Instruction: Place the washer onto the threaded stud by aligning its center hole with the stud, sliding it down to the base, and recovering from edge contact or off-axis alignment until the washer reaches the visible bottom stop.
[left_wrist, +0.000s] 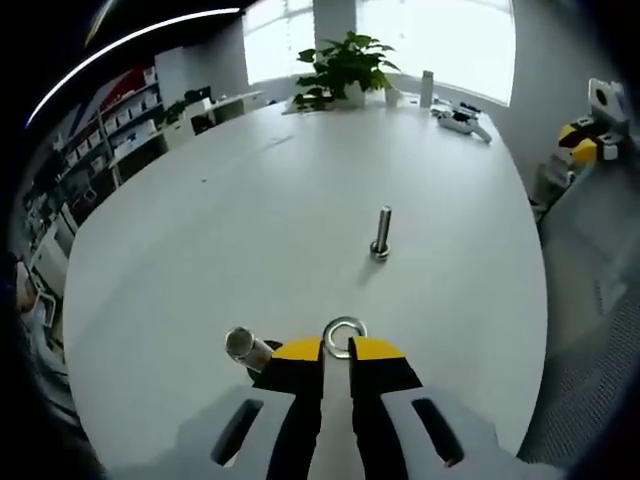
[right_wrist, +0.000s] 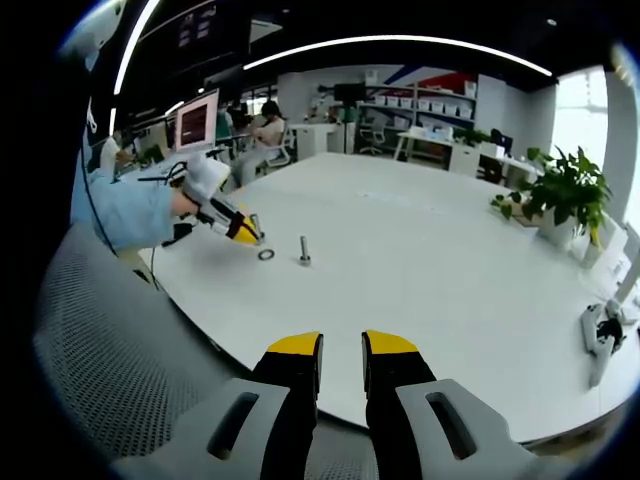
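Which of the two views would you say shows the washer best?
The left gripper view: the washer lies large just beyond the left gripper, its hole plain. The right gripper view shows it tiny, beside the stud.

Near rim of the washer (left_wrist: 344, 337) hidden behind the left claw (left_wrist: 337, 350); stud (right_wrist: 304, 251) threads too small.

One washer (left_wrist: 344, 336), one threaded stud (left_wrist: 382, 233), one metal cylinder (left_wrist: 245, 346), one potted plant (left_wrist: 345, 68)

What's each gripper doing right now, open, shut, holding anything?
Left gripper: nearly closed at the washer on the table; actual grip cannot be told.
Right gripper: open, holding nothing.
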